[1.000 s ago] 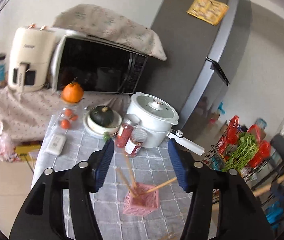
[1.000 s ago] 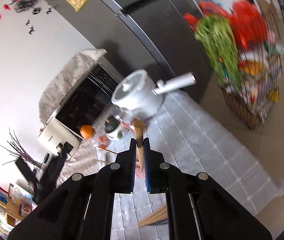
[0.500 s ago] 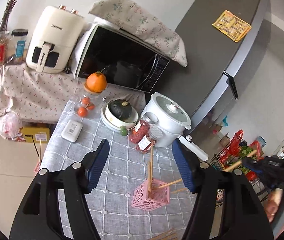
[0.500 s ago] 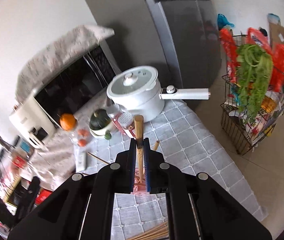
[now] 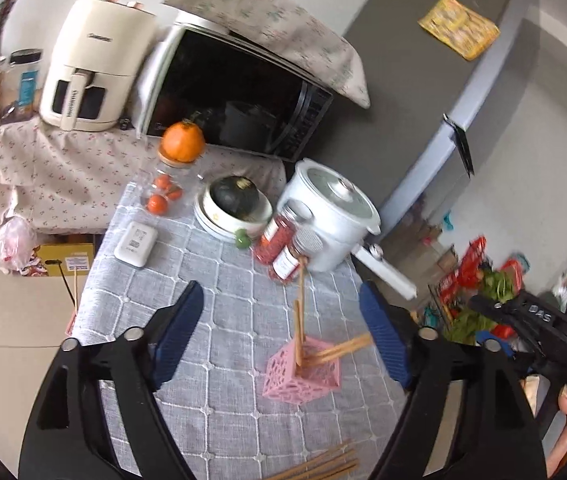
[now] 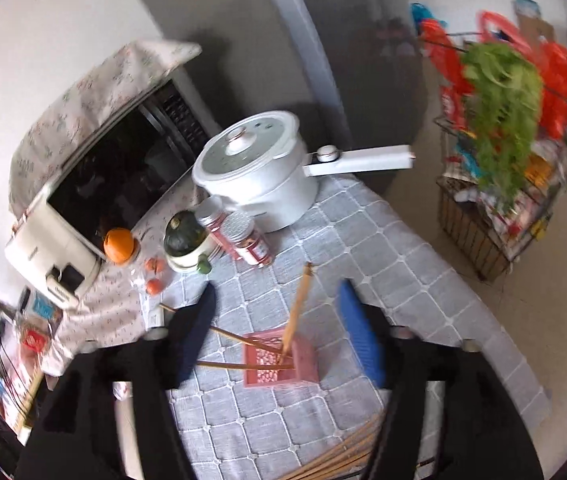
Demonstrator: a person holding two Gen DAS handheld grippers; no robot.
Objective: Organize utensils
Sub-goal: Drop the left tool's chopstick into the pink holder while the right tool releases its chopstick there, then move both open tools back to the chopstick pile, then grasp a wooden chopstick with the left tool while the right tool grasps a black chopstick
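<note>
A pink perforated holder [image 5: 303,372] stands on the grey checked tablecloth [image 5: 219,280] and holds several wooden chopsticks [image 5: 300,316], some upright, some leaning. It also shows in the right wrist view [image 6: 279,360] with chopsticks [image 6: 298,308] sticking out. More chopsticks lie loose at the table's near edge [image 5: 323,466] [image 6: 343,456]. My left gripper [image 5: 283,336] is open and empty above the holder. My right gripper [image 6: 277,332] is open and empty just above the holder; it also shows at the right of the left wrist view [image 5: 523,320].
A white electric pot [image 5: 331,216] with a long handle, two spice jars [image 5: 283,244], a bowl with a dark squash [image 5: 235,204], small oranges [image 5: 159,196] and a white box [image 5: 136,243] stand at the table's far side. A microwave [image 5: 235,96] and air fryer [image 5: 91,68] stand behind. A wire rack with greens [image 6: 499,120] is at the right.
My right gripper has opened and let go of the chopstick, which now stands in the pink holder. The left gripper has stayed open and shifted slightly.
</note>
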